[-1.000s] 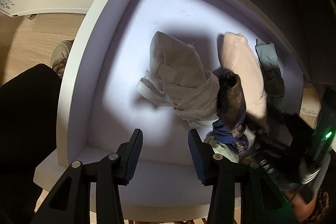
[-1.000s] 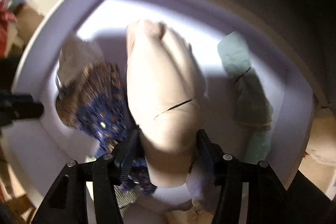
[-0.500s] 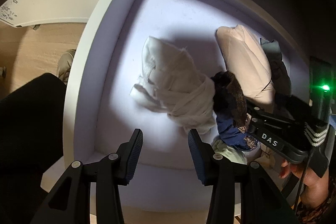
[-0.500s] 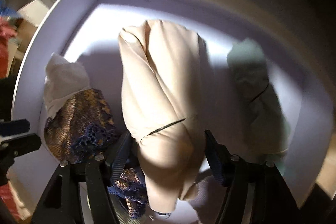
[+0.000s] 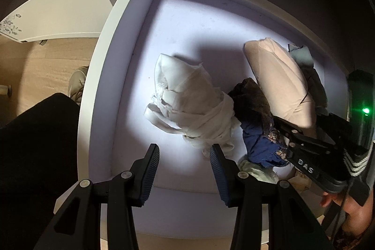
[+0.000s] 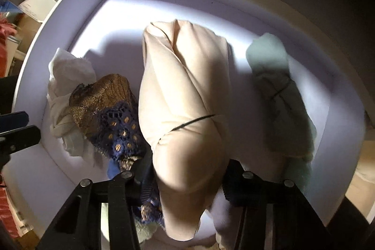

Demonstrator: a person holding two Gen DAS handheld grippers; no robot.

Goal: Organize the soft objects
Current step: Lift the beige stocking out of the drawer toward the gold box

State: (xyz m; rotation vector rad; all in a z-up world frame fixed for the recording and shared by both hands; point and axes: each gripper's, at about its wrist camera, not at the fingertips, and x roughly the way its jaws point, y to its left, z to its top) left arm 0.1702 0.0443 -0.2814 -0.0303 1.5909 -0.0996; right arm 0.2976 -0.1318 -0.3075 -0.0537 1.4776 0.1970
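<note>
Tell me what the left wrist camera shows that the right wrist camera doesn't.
Only the left wrist view shows the wooden floor, the person's dark sleeve and the left gripper open over the drawer. Only the right wrist view shows the whole green roll and the right gripper, whose jaws have just been closing around the beige roll. Both show that beige roll, the white bundle and the brown-and-blue lace cloth.

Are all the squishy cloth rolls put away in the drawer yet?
Nearly. The green roll lies at the drawer's right side already. The right claw has just been closing around the peach roll beside it. The left claw hangs open, empty. Left, probably: the loose white bundle and the brown-and-blue bundle leaning against it look untidy.
</note>
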